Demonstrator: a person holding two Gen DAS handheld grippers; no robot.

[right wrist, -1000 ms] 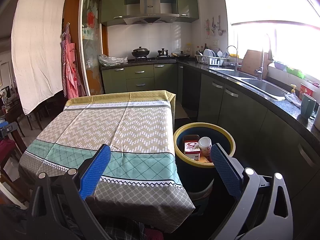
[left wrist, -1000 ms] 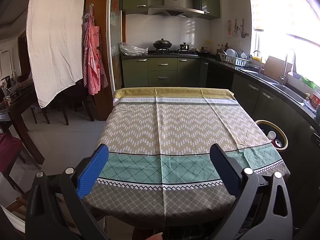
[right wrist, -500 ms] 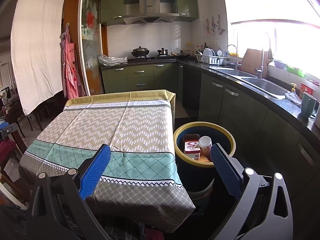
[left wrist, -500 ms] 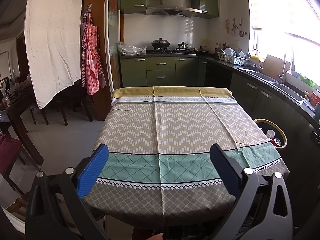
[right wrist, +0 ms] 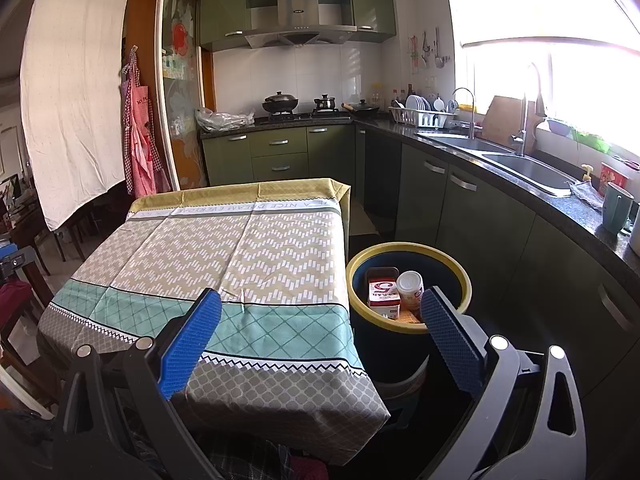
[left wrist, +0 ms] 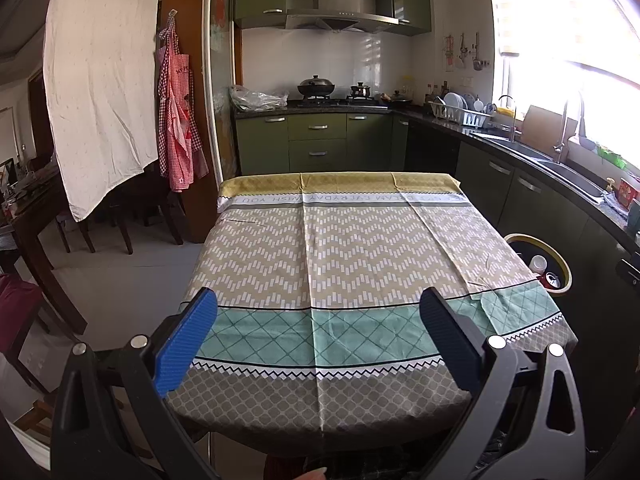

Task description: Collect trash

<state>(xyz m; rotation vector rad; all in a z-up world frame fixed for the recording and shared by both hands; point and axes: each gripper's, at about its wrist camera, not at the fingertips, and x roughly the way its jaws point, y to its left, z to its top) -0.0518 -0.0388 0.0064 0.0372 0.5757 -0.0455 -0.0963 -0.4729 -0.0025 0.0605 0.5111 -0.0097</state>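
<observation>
A dark bin with a yellow rim (right wrist: pixel 460 276) stands on the floor right of the table. Inside it lie a red-and-white carton (right wrist: pixel 383 294), a white cup (right wrist: pixel 410 286) and other trash. The bin also shows at the right in the left wrist view (left wrist: pixel 560 256). The table carries a patterned cloth (left wrist: pixel 340 264), also in the right wrist view (right wrist: pixel 240 256). My left gripper (left wrist: pixel 318 306) is open and empty above the table's near edge. My right gripper (right wrist: pixel 320 308) is open and empty, its right finger in front of the bin.
Green kitchen cabinets (right wrist: pixel 460 200) and a dark counter with a sink (right wrist: pixel 520 164) run along the right. A stove with pots (left wrist: pixel 316 88) is at the back. A white sheet (left wrist: pixel 100 76), a red apron (left wrist: pixel 178 120) and dark chairs (left wrist: pixel 120 220) are at the left.
The left gripper has tilted slightly, so the table sits a little lower in its view. The right gripper has barely moved.
</observation>
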